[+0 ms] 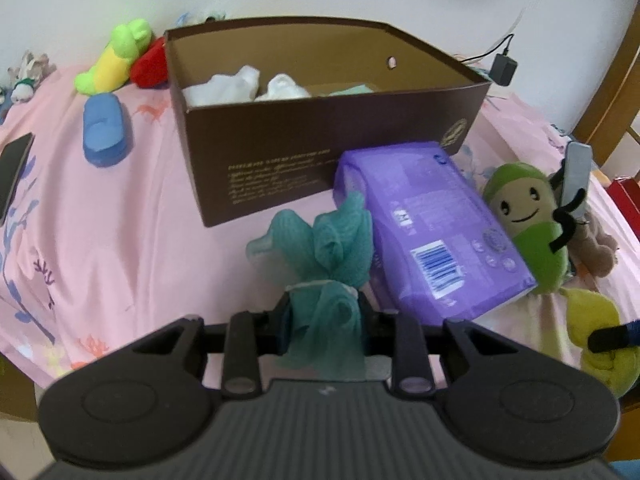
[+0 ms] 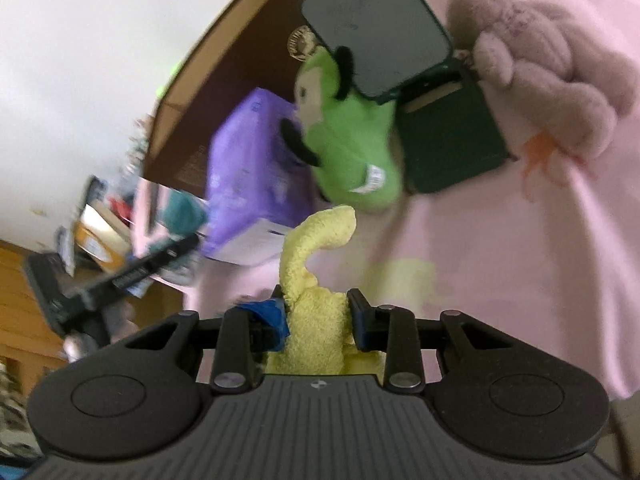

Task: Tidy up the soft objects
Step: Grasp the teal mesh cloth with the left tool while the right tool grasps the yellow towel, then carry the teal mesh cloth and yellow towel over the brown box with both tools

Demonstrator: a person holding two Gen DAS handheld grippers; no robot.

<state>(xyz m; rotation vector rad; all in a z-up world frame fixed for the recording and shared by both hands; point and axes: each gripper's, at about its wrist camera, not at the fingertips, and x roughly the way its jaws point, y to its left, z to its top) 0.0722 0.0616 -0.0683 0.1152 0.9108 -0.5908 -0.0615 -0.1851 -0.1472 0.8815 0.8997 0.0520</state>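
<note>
On the bed (image 1: 100, 216), going from the left, I count one dark phone (image 1: 14, 168) at the edge, one blue slipper-shaped plush (image 1: 106, 130), one green-and-yellow plush (image 1: 116, 56) with one red plush (image 1: 154, 66) just beside it, then one open brown box (image 1: 320, 140) holding two white soft pieces (image 1: 240, 84) and a pale green one. In front of the box, my left hand-held gripper (image 1: 322, 316) is clenched on one teal mesh cloth (image 1: 336, 240), which stands up between its fingers, touching one purple pack (image 1: 432, 224). Right of the pack leans one green smiling plush (image 1: 528, 224), with one brownish plush bear (image 2: 536, 72) beyond it. My right hand-held gripper (image 2: 318, 316) is clamped on one yellow terry cloth (image 2: 316, 280), its tip curling upward above the pink sheet.
</note>
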